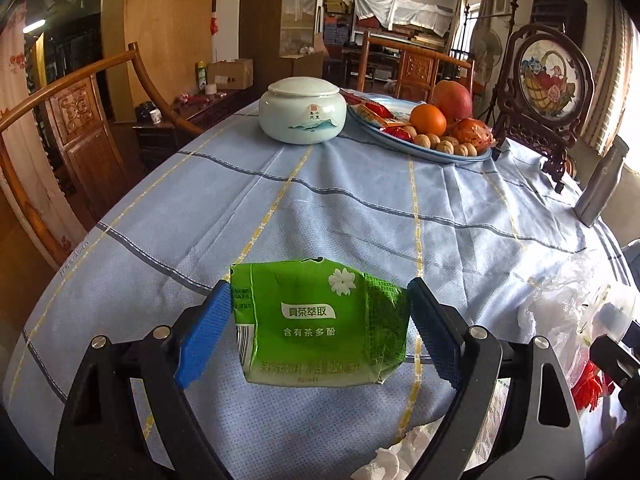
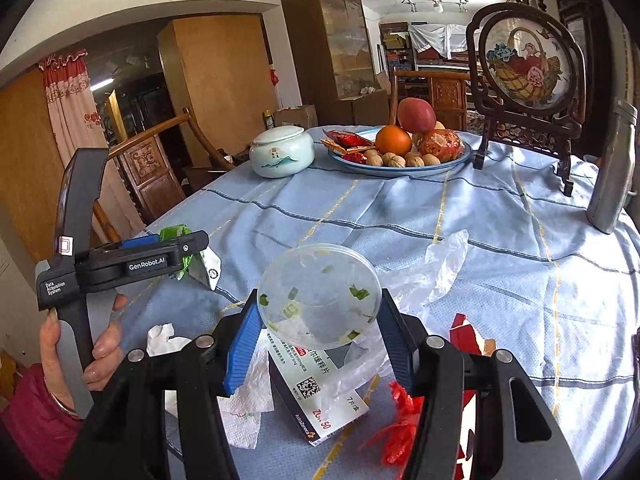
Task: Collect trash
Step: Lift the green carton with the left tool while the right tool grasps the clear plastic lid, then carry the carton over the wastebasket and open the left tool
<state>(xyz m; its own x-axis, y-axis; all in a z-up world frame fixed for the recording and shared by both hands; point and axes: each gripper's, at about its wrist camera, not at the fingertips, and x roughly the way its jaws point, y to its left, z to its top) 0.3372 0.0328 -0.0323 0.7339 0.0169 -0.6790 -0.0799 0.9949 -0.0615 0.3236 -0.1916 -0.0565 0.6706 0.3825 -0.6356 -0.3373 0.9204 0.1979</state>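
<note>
Left gripper (image 1: 320, 328) has its blue fingers (image 1: 206, 332) pinching a crushed green drink carton (image 1: 320, 324) from both sides, held up off the surface. Right gripper (image 2: 318, 332) is doing the same with a clear round plastic lid (image 2: 318, 294), fingers clamped on its rim at 9 and 3 o'clock, lid tilted up toward the camera with bits of green food stuck on it.

From the right wrist view, at 9 o'clock the left gripper shows side-on with a hand (image 2: 96, 344) wrapped around its handle, and the carton pokes out of its tip. That gripper sits out near the left edge of the surface, so not a lot of room on that side.

Right under the right gripper is the trash pile: crumpled white tissue (image 2: 248, 396) at 7 o'clock, a white medicine box (image 2: 320, 396) with a QR code at 6, red netting (image 2: 400, 420) at 5, and a thin clear plastic bag (image 2: 436, 268) at about 2, just past the lid. All close together, some overlapping.

Past that, the blue checked tablecloth (image 2: 500, 280) is open through the middle, plenty of room there. Far end, around 12 o'clock: a white lidded ceramic jar (image 2: 282, 152), then a blue-rimmed plate (image 2: 400, 170) with an orange, an apple, walnuts and red snack packets. At 1 o'clock stands a carved wooden stand with a round embroidered panel (image 2: 528, 68), and at 3 o'clock a metal bottle (image 2: 612, 168) by the right edge.

Carved wooden chairs (image 2: 148, 168) ring the surface, with cabinets behind.
</note>
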